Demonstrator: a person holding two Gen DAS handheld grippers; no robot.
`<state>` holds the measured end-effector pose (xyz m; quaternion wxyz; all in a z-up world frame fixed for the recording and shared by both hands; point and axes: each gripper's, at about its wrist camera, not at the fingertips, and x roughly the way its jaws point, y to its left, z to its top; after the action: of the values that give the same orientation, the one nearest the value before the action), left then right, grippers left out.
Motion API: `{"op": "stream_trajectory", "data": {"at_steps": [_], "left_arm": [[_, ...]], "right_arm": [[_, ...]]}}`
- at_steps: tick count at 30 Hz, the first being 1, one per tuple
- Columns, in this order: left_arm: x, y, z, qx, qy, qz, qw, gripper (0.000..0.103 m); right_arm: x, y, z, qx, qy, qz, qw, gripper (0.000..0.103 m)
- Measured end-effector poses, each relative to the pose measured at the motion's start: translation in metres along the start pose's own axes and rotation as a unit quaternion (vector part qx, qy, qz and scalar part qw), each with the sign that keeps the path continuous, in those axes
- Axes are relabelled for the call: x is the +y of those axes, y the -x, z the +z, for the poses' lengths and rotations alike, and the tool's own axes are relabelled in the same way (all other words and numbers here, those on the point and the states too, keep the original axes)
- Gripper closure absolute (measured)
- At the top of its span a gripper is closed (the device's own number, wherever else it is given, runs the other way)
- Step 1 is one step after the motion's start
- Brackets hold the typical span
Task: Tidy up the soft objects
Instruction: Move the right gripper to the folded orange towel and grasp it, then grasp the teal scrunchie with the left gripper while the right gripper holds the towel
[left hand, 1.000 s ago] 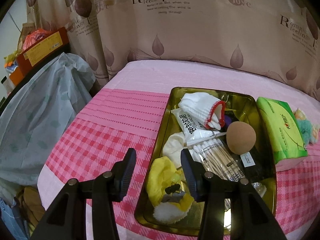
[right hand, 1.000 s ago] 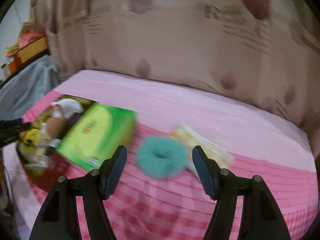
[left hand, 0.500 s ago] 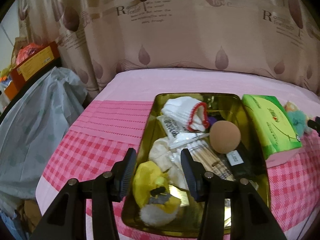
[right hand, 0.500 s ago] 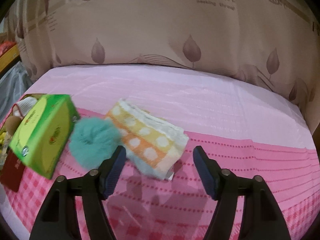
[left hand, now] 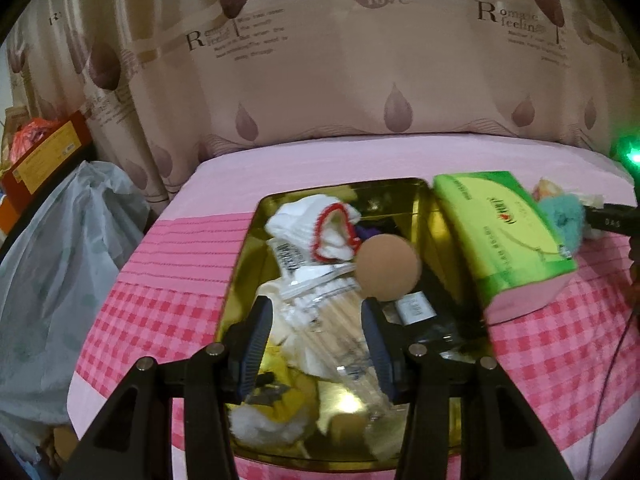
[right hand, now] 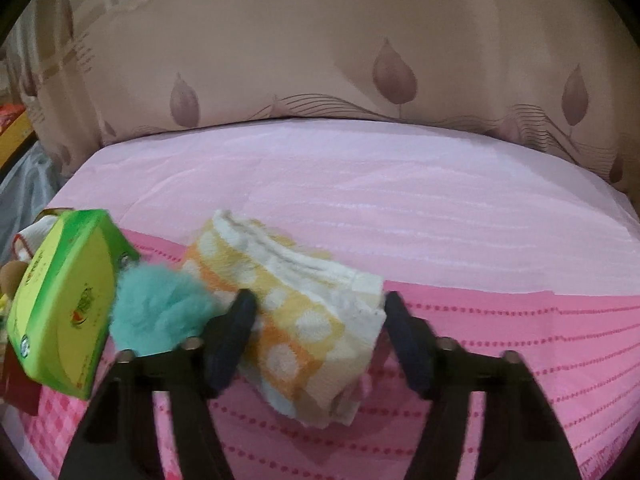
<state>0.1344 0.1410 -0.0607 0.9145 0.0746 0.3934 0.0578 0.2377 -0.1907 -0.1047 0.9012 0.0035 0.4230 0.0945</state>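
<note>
— While the right gripper (right hand: 316, 332) hangs nearest, what sits between its 2 fingers?
— 1 folded towel (right hand: 304, 320), yellow and orange with pale dots, lying on the pink bed cover (right hand: 360, 200); the jaws are closing around it; the left finger looks to touch its edge, the right finger stands just beside it, so no firm grip shows.
— And beside it?
— 1 teal fluffy scrunchie (right hand: 160, 312), touching the towel's left side; next to that, 1 green tissue pack (right hand: 68, 304).
— The left gripper (left hand: 316, 344)?
— Its 2 fingers stand apart with nothing pinched, hovering over 1 gold tray (left hand: 440, 216); below them lies 1 clear packet of cotton swabs (left hand: 336, 320); farther in, 1 brown ball (left hand: 388, 266), then 1 white glove with a red cuff (left hand: 316, 224).
— Behind everything?
— 1 beige curtain (left hand: 320, 80) printed with leaves; whether more soft things lie in the tray's blurred near corner, I cannot tell.
</note>
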Motion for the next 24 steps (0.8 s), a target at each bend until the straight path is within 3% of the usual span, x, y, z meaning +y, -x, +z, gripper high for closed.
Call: {"op": "stream_trajectory", "data": {"at_steps": [4,7,10,14,21,24], "left_arm": [[-0.019,0.008,0.009,-0.003,-0.010,-0.024,0.9997,0.056],[-0.039,0.016,0.016,-0.012,-0.027,-0.039,0.9988,0.056],[-0.063,0.024,0.023,-0.017,-0.047,-0.068,0.9964,0.055],[-0.096,0.035,0.030,-0.019,-0.066,-0.115,0.9910,0.046],[-0.156,0.046,0.046,-0.018,-0.096,-0.178,0.9791,0.043],[-0.184,0.040,0.050,-0.001,-0.106,-0.202,0.9736,0.043]], "right_arm": [[0.004,0.005,-0.004,-0.006,0.004,0.001,1.000,0.066],[0.005,0.012,-0.009,-0.013,0.001,-0.005,1.000,0.070],[0.002,0.019,-0.016,-0.016,-0.005,-0.020,1.000,0.070],[-0.014,0.033,-0.028,-0.016,-0.025,-0.038,0.999,0.070],[-0.050,0.063,-0.059,-0.014,-0.068,-0.071,0.995,0.071],[-0.061,0.074,-0.072,-0.018,-0.080,-0.074,0.994,0.071]]}}
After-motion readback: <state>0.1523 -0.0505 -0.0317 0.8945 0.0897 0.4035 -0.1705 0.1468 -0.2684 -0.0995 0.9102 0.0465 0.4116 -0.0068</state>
